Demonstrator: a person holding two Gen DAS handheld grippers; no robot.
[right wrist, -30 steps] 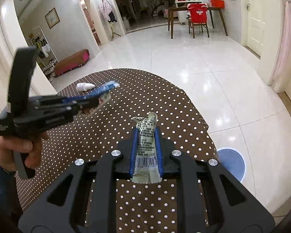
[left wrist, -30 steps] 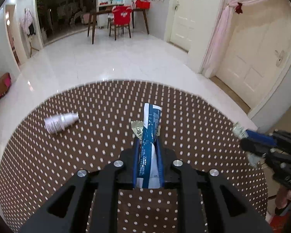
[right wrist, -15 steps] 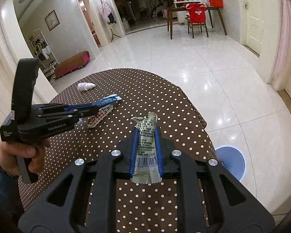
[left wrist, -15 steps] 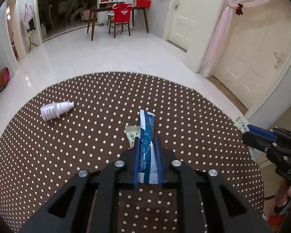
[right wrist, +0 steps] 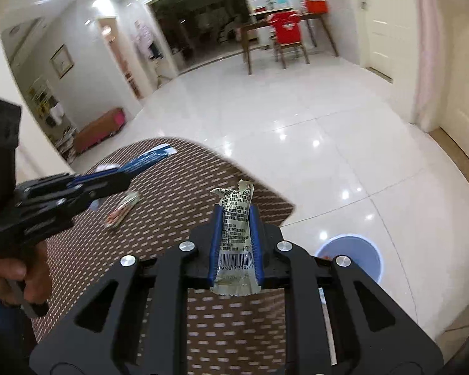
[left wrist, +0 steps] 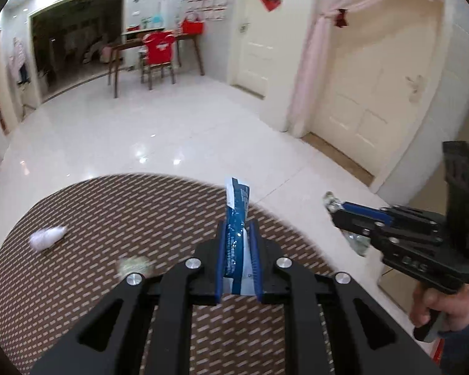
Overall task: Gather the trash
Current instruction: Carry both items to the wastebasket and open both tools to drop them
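A blue wrapper [left wrist: 237, 218] is clamped in the left gripper [left wrist: 238, 234] above the dotted table [left wrist: 109, 218]. A silver wrapper [right wrist: 236, 222] is clamped in the right gripper [right wrist: 236, 218], near a blue bin [right wrist: 350, 257].

Ahead of your grippers a glossy white tiled floor [right wrist: 297, 131] mirrors the ceiling lights. Beyond it stand a wooden table [left wrist: 159, 47] and a red-draped chair [left wrist: 158, 53]. To your right hang a pink curtain [left wrist: 309, 72] beside cream doors [left wrist: 375, 93]; far left, a low bench [right wrist: 98, 129]
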